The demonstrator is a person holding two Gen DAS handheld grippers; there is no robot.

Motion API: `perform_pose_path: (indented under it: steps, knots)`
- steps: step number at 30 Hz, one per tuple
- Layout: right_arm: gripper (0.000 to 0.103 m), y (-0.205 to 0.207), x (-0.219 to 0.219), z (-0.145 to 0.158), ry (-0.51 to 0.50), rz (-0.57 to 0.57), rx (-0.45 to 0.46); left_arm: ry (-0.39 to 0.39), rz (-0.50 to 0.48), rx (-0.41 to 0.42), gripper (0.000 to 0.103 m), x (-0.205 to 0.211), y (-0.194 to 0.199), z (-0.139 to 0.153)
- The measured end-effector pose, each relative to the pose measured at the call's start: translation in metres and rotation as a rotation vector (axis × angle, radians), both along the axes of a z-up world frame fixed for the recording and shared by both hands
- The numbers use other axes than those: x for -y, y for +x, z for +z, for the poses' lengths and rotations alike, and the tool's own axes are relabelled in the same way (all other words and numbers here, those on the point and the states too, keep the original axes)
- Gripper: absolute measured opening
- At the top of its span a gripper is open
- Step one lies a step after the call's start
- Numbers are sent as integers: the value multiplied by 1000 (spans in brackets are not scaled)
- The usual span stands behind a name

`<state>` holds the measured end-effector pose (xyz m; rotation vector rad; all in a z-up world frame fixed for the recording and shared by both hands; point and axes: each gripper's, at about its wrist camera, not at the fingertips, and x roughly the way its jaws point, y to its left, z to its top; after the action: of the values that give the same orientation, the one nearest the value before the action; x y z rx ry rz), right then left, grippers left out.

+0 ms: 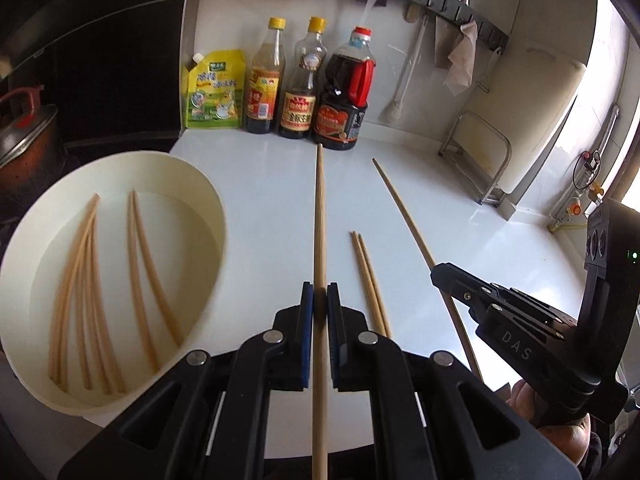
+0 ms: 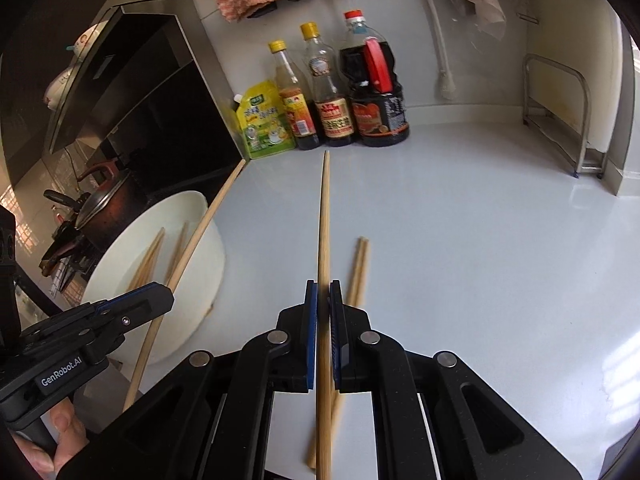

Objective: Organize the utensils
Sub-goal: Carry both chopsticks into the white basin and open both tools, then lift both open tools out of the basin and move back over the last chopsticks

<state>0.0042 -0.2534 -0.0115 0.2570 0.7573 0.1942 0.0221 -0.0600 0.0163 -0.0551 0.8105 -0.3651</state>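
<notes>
Bottles (image 1: 304,84) stand behind two loose chopsticks (image 1: 370,280) beside bowl (image 1: 192,184).

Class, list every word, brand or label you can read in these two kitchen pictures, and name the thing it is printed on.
"DAS": on the black right gripper.
"GenRobot.AI": on the black left gripper.
Labels on the yellow-green pouch, the two yellow-capped glass bottles and the red-capped dark sauce jug: too small and blurred to read.
</notes>
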Motion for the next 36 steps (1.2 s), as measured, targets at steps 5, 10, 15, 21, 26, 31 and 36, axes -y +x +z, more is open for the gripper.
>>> perform_pose_path:
  steps: [5, 10, 15, 21, 26, 31, 36]
  knots:
    - [6, 23, -54, 19, 10, 81, 32, -7, 75, 51, 8, -50, 12, 17]
    - [6, 51, -113, 32, 8, 177, 36, -10, 163, 65, 8, -100, 27, 21]
    - [6, 77, -163, 27, -12, 246, -1, -25, 240, 40, 8, -143, 43, 14]
    - [6, 96, -203, 4, -29, 288, -76, -23, 291, -22, 8, -172, 61, -10]
    - [6, 104, -212, -12, -31, 299, -124, -15, 311, -69, 8, -180, 65, -27]
    - [15, 102, -206, -14, -20, 290, -126, 8, 331, -57, 38, -183, 60, -30]
    - [15, 92, -198, -11, -29, 277, -103, 2, 349, -47, 50, -186, 53, -29]
